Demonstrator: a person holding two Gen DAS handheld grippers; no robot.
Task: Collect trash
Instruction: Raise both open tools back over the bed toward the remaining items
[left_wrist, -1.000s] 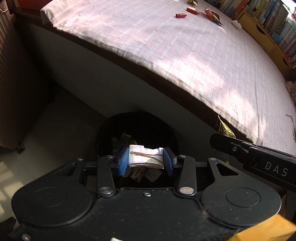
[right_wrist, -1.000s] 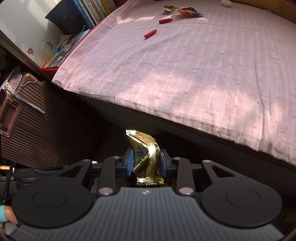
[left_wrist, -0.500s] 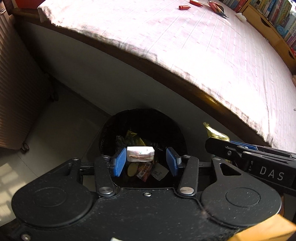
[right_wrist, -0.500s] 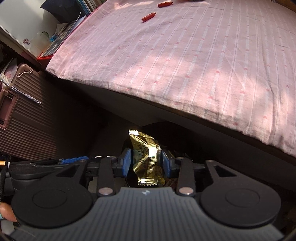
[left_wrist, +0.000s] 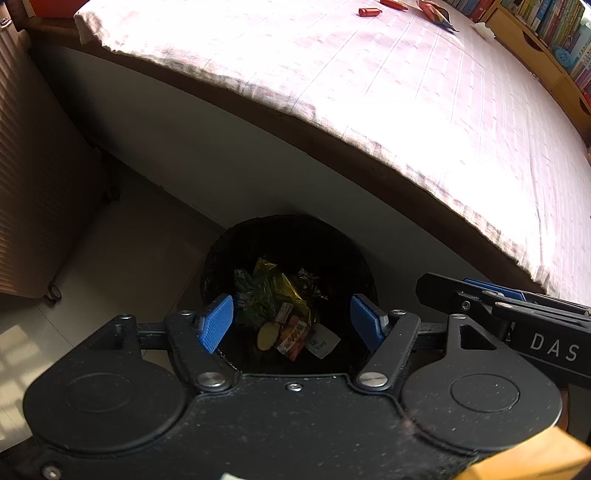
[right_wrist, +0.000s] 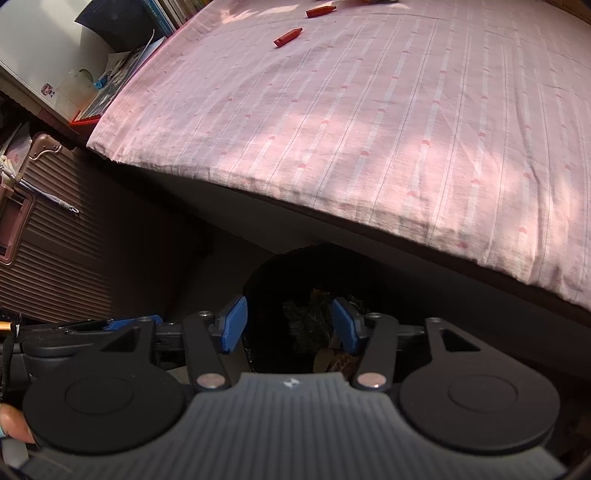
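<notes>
My left gripper (left_wrist: 291, 325) and right gripper (right_wrist: 290, 325) hang over the black bin (left_wrist: 221, 254), jaws opening, nothing between. Only the left view shows the wrappers (left_wrist: 280, 295) clearly. Red wrappers (right_wrist: 288, 37) lie on the pink-sheeted bed (right_wrist: 406, 129).

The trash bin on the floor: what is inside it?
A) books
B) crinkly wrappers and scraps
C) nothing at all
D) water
B: the left wrist view looks down into the black trash bin, where shiny wrappers and small scraps are piled at the bottom.

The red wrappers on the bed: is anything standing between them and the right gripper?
Nothing visible does. The right gripper, jaws opening and empty, hangs over the trash bin; only bare pink sheet lies before the red wrappers.
</notes>
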